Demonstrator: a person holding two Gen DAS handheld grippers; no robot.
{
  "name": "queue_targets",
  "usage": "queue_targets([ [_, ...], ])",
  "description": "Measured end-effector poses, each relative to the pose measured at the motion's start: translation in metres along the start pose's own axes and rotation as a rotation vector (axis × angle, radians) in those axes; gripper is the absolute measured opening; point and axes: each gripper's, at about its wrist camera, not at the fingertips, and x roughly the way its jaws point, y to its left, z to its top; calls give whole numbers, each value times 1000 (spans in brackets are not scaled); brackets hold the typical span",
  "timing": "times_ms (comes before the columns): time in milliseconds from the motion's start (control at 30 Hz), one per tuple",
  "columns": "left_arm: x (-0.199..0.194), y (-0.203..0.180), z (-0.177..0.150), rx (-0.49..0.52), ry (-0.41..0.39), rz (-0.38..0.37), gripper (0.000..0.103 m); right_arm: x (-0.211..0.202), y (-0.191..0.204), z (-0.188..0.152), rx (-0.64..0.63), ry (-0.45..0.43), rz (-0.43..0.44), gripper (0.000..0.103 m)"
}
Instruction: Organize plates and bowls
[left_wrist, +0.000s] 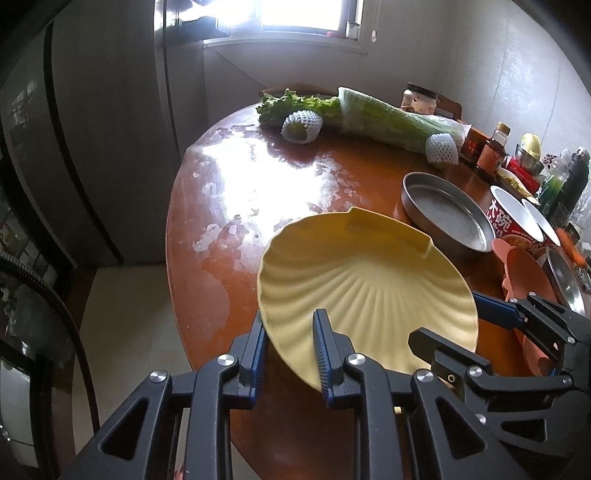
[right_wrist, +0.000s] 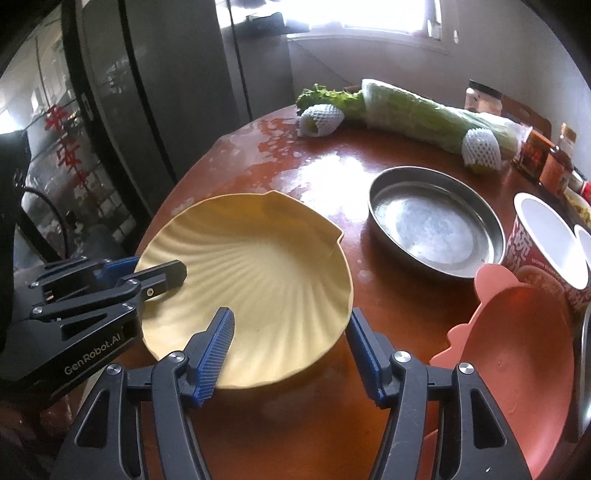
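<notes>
A yellow shell-shaped plate (left_wrist: 369, 291) (right_wrist: 258, 273) lies on the brown round table (left_wrist: 258, 177) (right_wrist: 314, 170). My left gripper (left_wrist: 290, 354) (right_wrist: 147, 271) straddles its near-left rim with the jaws apart, one finger over the plate and one outside. My right gripper (right_wrist: 291, 350) (left_wrist: 454, 325) is open around the plate's near-right rim. A steel round pan (left_wrist: 445, 216) (right_wrist: 436, 230) sits beyond the plate. A pink plate (right_wrist: 517, 354) (left_wrist: 524, 269) lies at the right. A red paper bowl (right_wrist: 550, 247) (left_wrist: 517, 218) stands behind it.
Wrapped lettuce (right_wrist: 413, 107) (left_wrist: 369, 114) and foam-netted fruit (right_wrist: 319, 118) (left_wrist: 301, 127) lie at the table's far side. Jars and bottles (left_wrist: 491, 147) (right_wrist: 554, 162) crowd the right edge. A grey fridge (right_wrist: 166, 92) stands left of the table. The floor (left_wrist: 125, 325) lies below.
</notes>
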Motion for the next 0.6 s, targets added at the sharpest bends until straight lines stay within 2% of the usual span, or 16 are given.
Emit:
queue_targets([
  [100, -1, 1, -1, -3, 0, 5, 30, 0, 0, -1, -11, 3, -3, 65],
  [167, -3, 1, -1, -9, -7, 3, 37, -2, -1, 0, -9, -8, -4, 65],
  [300, -8, 3, 1, -20, -23, 6, 39, -9, -2, 2, -14, -32, -7, 65],
  [400, -16, 4, 1, -31, -44, 7, 46, -16, -5, 3, -11, -47, -15, 65],
  [600, -36, -7, 3, -16, -89, 14, 50, -45, -11, 6, -1, -118, -23, 70],
])
